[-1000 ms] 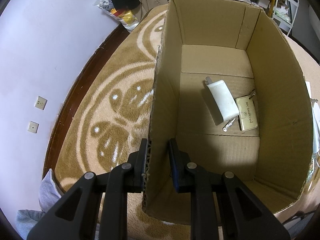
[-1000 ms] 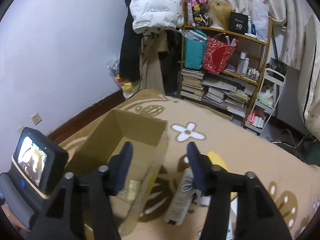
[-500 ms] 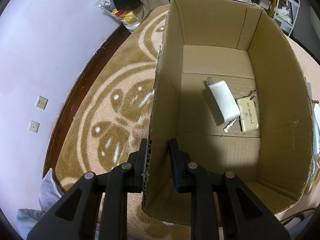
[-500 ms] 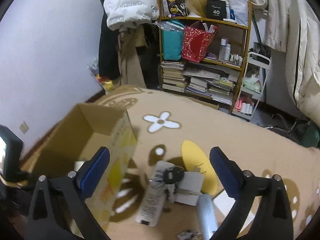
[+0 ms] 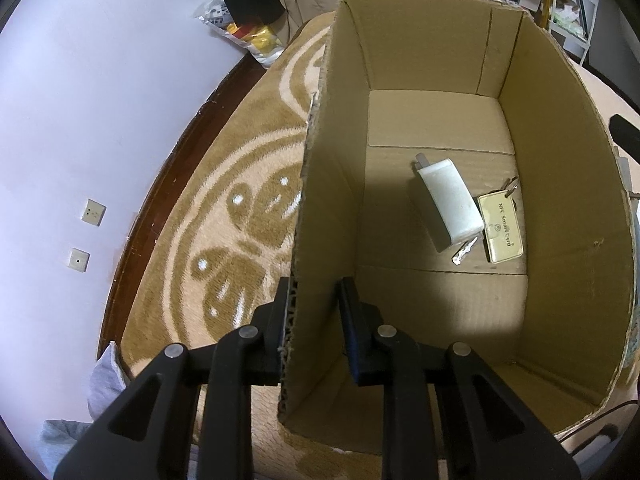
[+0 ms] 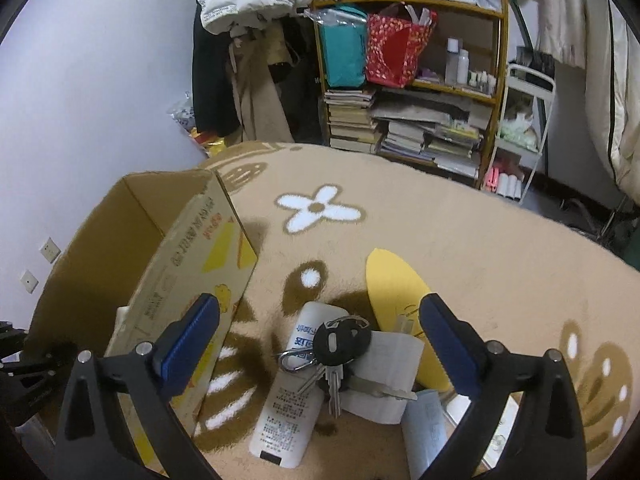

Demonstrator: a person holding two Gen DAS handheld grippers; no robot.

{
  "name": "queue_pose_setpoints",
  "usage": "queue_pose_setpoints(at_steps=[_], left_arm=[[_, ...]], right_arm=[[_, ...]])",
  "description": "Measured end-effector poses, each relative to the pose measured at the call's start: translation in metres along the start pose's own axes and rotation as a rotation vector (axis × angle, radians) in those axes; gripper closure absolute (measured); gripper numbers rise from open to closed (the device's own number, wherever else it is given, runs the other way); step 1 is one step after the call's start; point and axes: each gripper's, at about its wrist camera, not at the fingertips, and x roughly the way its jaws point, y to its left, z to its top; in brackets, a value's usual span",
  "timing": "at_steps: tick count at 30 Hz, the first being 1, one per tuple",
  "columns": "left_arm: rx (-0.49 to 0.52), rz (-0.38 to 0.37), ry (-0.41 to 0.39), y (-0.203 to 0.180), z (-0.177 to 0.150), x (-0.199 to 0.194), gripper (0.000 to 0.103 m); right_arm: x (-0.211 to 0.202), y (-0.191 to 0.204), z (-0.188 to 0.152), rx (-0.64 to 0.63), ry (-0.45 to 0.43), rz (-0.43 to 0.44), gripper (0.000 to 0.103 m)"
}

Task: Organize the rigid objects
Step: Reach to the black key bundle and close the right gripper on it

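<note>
Matt corrugated cardboard box (image 5: 560, 208) on a fuzzy pile carpet (image 6: 460, 240); metal keys (image 6: 334, 376) with a glossy black plastic fob.

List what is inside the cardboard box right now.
On the floor of the cardboard box: a white charger, a cream NFC smart card on a key ring, and a small silver piece. The near left corner is shadowed.

Brown cardboard box (image 5: 560, 208), yellow print outside. White charger (image 5: 450, 200), pale-gold card (image 5: 502, 228) inside. Tan rug (image 6: 440, 232), white flower pattern. Black key fob (image 6: 340, 342). Blue gripper pads (image 6: 188, 334).
</note>
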Motion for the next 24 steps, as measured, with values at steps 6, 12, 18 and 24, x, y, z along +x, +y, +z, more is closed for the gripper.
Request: queue_pose_setpoints(at_steps=[6, 12, 18, 24], left_arm=[[0.003, 0.006, 0.0, -0.002, 0.0, 0.0, 0.081], [0.011, 0.013, -0.002, -0.002, 0.0, 0.001, 0.08], [0.01, 0.012, -0.002, -0.001, 0.0, 0.002, 0.08], [0.01, 0.009, 0.001, -0.001, -0.001, 0.002, 0.08]], right_arm=[[0.012, -0.01, -0.006, 0.05, 0.037, 0.032, 0.009], [0.024, -0.008, -0.013, 0.023, 0.086, 0.022, 0.042], [0.03, -0.004, -0.016, -0.003, 0.093, 0.003, 0.042], [0.034, 0.001, -0.019, -0.034, 0.091, 0.006, 0.042]])
